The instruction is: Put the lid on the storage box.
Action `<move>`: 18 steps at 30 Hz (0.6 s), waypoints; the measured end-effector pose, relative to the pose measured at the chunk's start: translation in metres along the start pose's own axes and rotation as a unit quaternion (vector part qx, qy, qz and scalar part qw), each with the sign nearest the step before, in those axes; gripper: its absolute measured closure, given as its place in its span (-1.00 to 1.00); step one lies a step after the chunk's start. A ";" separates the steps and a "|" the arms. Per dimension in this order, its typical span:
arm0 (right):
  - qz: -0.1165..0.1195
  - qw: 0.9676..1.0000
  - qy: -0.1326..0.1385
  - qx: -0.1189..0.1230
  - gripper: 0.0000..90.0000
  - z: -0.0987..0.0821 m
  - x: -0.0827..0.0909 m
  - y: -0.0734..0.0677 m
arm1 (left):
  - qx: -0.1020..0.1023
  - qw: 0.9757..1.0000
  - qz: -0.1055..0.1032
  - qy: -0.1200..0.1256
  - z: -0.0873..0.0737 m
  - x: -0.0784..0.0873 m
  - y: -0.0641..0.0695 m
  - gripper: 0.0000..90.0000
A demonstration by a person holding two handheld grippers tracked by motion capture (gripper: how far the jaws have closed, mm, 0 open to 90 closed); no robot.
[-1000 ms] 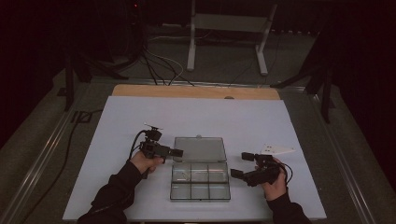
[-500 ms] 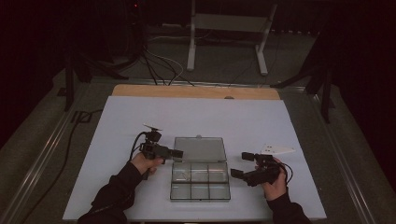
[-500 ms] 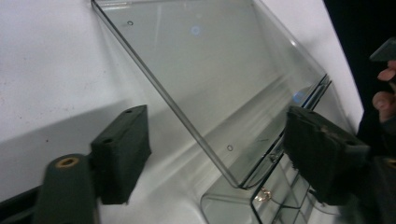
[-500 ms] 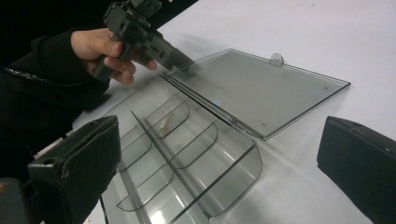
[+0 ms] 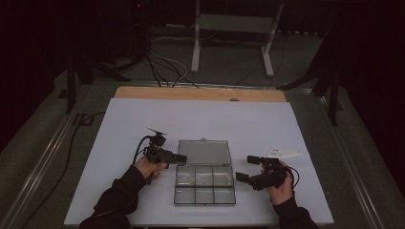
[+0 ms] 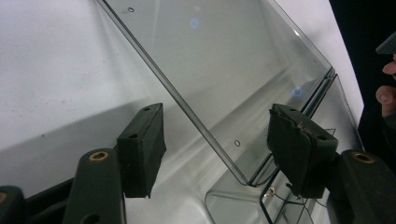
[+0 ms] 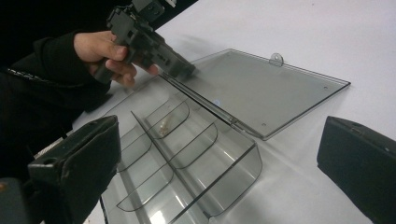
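Note:
A clear plastic compartment box [image 5: 204, 202] lies open on the white table, its lid [image 5: 204, 151] folded flat behind it. My left gripper [image 5: 181, 159] reaches in from the left at the lid's near left corner by the hinge. In the left gripper view its jaws [image 6: 219, 149] have just been closing with the lid's corner [image 6: 243, 177] between them, and the pads [image 6: 140, 149] stand apart from it. My right gripper [image 5: 246, 168] is wide open just right of the box, with nothing in it [image 7: 217, 158]. One compartment holds a small pale bit [image 7: 163, 125].
The white sheet [image 5: 143, 119] covers the table up to a wooden strip [image 5: 200, 93] at the back. Behind the table stand a metal frame [image 5: 234, 28] and loose cables [image 5: 157, 62]. A black cable [image 5: 71, 143] runs along the left side.

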State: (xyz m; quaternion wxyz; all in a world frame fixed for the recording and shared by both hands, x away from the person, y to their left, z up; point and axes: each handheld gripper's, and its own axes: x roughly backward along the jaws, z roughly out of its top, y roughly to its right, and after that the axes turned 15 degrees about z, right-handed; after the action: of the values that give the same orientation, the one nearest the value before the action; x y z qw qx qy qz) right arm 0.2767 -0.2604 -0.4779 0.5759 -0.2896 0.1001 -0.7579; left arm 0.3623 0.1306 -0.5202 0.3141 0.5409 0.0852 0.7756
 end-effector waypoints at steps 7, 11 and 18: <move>0.000 1.000 0.001 0.000 -1.00 0.000 0.000 0.000 | 0.003 1.000 -0.005 0.000 0.000 -0.001 -0.001 -0.03; 0.000 1.000 0.001 0.000 -1.00 0.000 0.000 0.000 | -0.001 1.000 -0.014 0.002 0.000 0.000 -0.001 0.07; 0.000 1.000 0.000 -0.001 -1.00 0.000 0.000 0.000 | -0.002 1.000 -0.021 0.006 -0.001 -0.001 -0.003 0.12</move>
State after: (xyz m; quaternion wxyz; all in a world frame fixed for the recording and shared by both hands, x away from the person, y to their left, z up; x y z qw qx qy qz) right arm 0.2770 -0.2602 -0.4782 0.5757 -0.2898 0.1009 -0.7579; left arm 0.3626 0.1323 -0.5228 0.3310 0.5332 0.0967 0.7725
